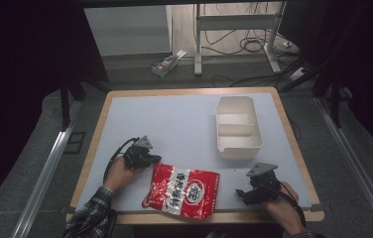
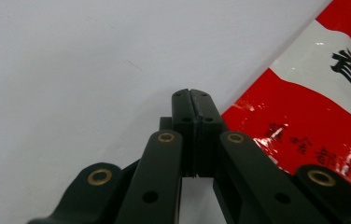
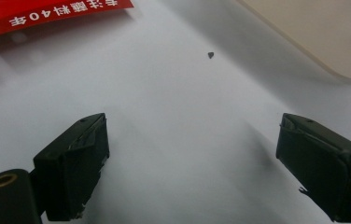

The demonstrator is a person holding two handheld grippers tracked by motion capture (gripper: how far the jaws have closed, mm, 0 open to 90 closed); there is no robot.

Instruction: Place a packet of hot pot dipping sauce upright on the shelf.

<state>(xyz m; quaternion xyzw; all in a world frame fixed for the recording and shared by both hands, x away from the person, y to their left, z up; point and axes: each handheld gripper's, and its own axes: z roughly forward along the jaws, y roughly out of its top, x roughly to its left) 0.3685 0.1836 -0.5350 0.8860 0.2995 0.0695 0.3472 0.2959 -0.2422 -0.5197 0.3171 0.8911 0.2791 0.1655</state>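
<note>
1. nearest the camera, a red and white snack bag [image 1: 182, 191] lies flat on the pale table [image 1: 174, 124], close to the front edge and between the two hands; it bears black printed characters and sits slightly askew, its upper left corner pointing toward the left gripper.
2. at the left, a hand in a plaid sleeve [image 1: 93, 213] holds the left gripper [image 1: 150, 159] low over the table, its tip at the bag's upper left corner; from above i cannot tell whether it touches the corner.
3. the left gripper view shows the left gripper [image 2: 192, 100] with its two black jaws pressed together, nothing visibly pinched between them, and the bag's [image 2: 313, 112] glossy red edge just to one side of the tip.
4. at the right, the other hand holds the right gripper [image 1: 244, 194] near the front edge, beside the bag's right side and apart from it.
5. the right gripper view shows the right gripper [image 3: 192, 154] with its jaws spread wide over bare table, nothing between them; a corner of the bag [image 3: 52, 14] lies ahead at one side, and a small dark speck [image 3: 210, 55] marks the tabletop.
6. farther back on the right, a cream two-compartment container [image 1: 237, 126] stands well apart from the bag, its edge [image 3: 323, 32] also seen ahead of the right gripper.
</note>
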